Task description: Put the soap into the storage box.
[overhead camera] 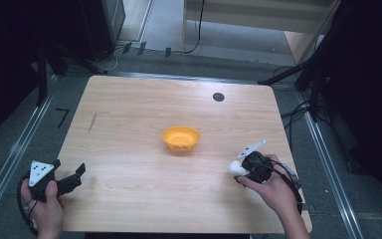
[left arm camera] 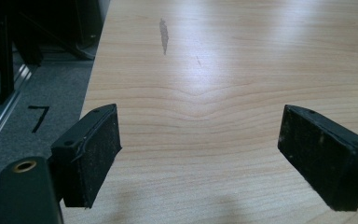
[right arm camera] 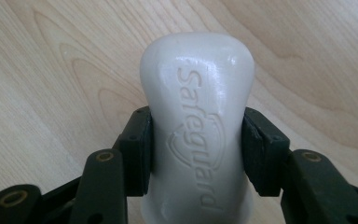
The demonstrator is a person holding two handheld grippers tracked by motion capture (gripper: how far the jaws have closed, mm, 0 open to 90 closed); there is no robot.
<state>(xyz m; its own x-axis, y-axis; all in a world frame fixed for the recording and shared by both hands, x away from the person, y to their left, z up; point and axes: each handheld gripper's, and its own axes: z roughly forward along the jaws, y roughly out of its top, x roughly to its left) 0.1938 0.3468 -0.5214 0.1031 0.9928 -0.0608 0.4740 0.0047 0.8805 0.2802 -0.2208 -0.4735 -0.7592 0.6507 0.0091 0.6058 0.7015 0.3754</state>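
Here, a white soap [right arm camera: 196, 135] bar, embossed "Safeguard", sits clamped in the right hand-held gripper [right arm camera: 196, 149] above the worktop [overhead camera: 129, 149], at four o'clock from the bowl [overhead camera: 180, 138]; the left hand-held gripper [left arm camera: 200, 149] gapes empty, level.

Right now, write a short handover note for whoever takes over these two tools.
Right tool: shut on the white soap bar, pads pressing both of its sides, at the table's near right.
Left tool: open, nothing between its pads, near the table's left front corner.
Orange bowl: mid-table, looks empty.
Done: soap gripped.
Left: probably carry the soap to the bowl and release it there; the left tool likely isn't needed.
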